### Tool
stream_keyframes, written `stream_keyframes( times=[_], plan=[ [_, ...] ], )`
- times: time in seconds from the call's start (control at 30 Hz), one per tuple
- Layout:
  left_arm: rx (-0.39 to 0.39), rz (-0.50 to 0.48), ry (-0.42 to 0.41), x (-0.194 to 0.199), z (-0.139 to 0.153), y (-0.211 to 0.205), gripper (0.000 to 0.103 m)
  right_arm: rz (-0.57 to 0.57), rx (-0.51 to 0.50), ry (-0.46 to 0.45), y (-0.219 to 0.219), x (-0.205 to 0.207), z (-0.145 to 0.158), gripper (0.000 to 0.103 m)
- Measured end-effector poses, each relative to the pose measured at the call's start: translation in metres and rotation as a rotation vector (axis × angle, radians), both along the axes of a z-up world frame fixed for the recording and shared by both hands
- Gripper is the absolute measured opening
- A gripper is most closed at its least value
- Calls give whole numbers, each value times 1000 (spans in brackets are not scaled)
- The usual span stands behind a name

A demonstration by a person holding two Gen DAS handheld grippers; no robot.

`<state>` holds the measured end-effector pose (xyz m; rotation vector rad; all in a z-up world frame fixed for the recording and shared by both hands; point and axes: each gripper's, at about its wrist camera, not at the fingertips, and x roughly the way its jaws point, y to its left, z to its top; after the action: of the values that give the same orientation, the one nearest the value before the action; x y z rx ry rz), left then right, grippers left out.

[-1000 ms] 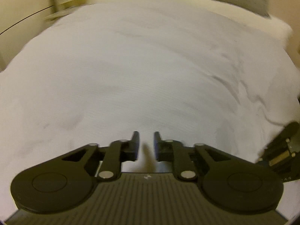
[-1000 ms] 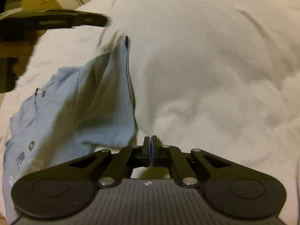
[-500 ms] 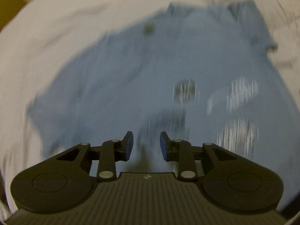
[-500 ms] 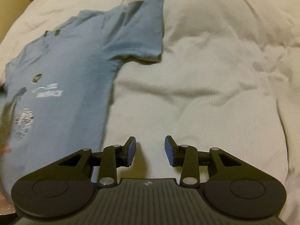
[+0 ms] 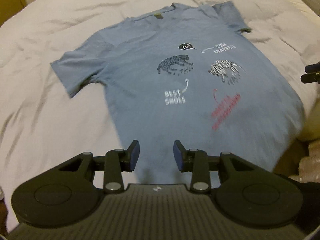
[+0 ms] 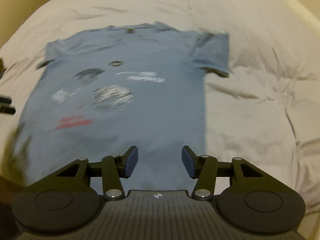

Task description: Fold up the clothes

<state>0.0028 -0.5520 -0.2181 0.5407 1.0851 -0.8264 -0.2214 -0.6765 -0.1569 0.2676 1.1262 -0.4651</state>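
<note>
Both pairs of jaws stand apart with nothing between them: the left gripper (image 5: 156, 153) hangs over the near hem of the shirt (image 5: 180, 92) toward its left side, and the right gripper (image 6: 159, 161) over the same hem nearer the right edge, its pads (image 6: 132, 161) clear of the cloth as far as the blur allows. The blue shirt lies spread flat on the bed (image 5: 50, 40), print side up, collar far from the grippers and hem close to them. In the left view the left sleeve (image 5: 80, 68) sticks out sideways; in the right view the right sleeve (image 6: 214, 52) also lies out flat beside the body. No fold shows anywhere: both sleeves are out, the body is at full length, and only light ripples mark the cloth. Judging by that, the shirt is laid out and smoothed, and all of the folding itself, sleeves in and body doubled, is left. The right view is smeared, so fine creases there cannot be read.
</note>
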Motion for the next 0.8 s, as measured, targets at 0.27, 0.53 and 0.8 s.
stream_keyframes(
  times=[0.27, 0.53, 0.8],
  plan=[
    [-38, -48, 0, -23, 27, 84, 46, -171, -1, 31, 79, -28, 32, 73],
    [-6, -43, 43, -50, 21, 108, 48, -240, -6, 86, 83, -59, 40, 78],
    [-54, -71, 17, -55, 52, 82, 53, -264, 20, 88, 74, -47, 48, 87]
  ],
)
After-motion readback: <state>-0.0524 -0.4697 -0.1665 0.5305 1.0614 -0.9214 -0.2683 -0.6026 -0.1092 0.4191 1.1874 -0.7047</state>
